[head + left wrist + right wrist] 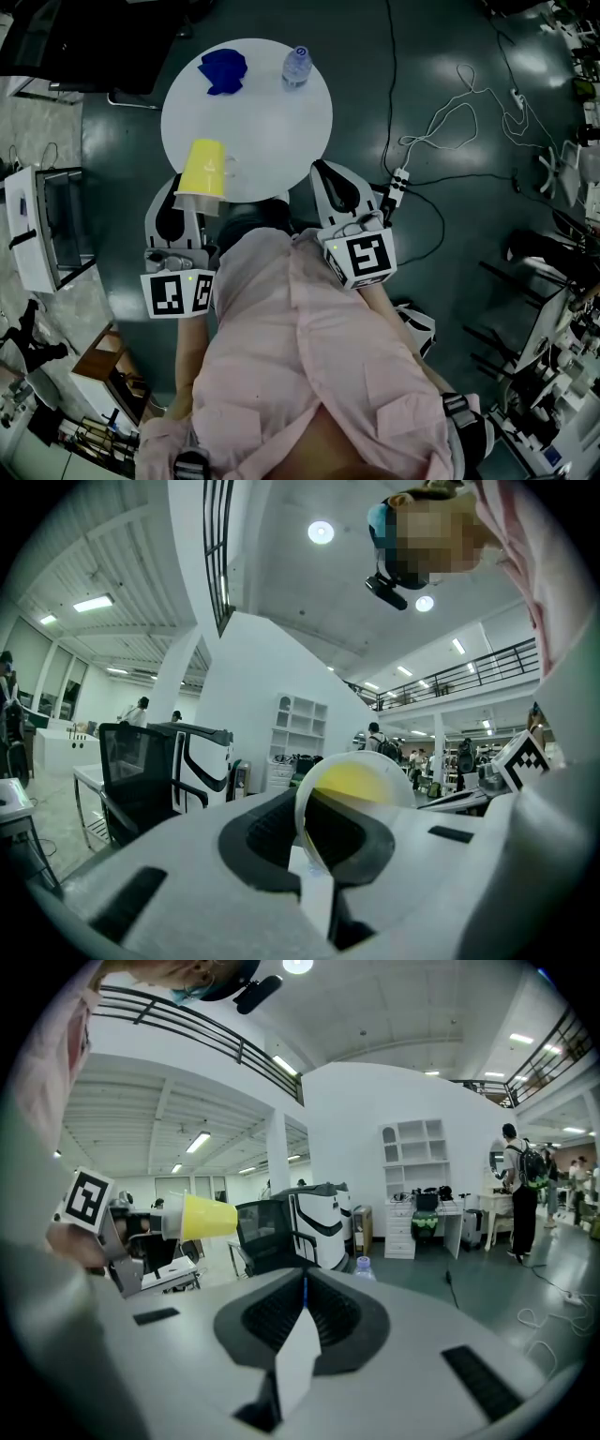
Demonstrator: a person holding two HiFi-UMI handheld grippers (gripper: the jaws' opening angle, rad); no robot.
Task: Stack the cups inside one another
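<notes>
Cup [366,782] rim pinched in left tool [305,855]; likely light, thin, crushable, so keep rim grip gentle; right tool [302,1309] closed, empty.

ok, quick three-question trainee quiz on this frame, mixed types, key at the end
1. What does the left gripper hold? A) a red bowl B) a yellow cup C) nothing
2. True or false: the right gripper is also shut on a cup.
3. Name the two things lying on the round white table.

Key
1. B: its jaws are shut on the cup's rim.
2. False: its jaws are shut with nothing between them.
3. A crumpled blue item and a water bottle.
</notes>
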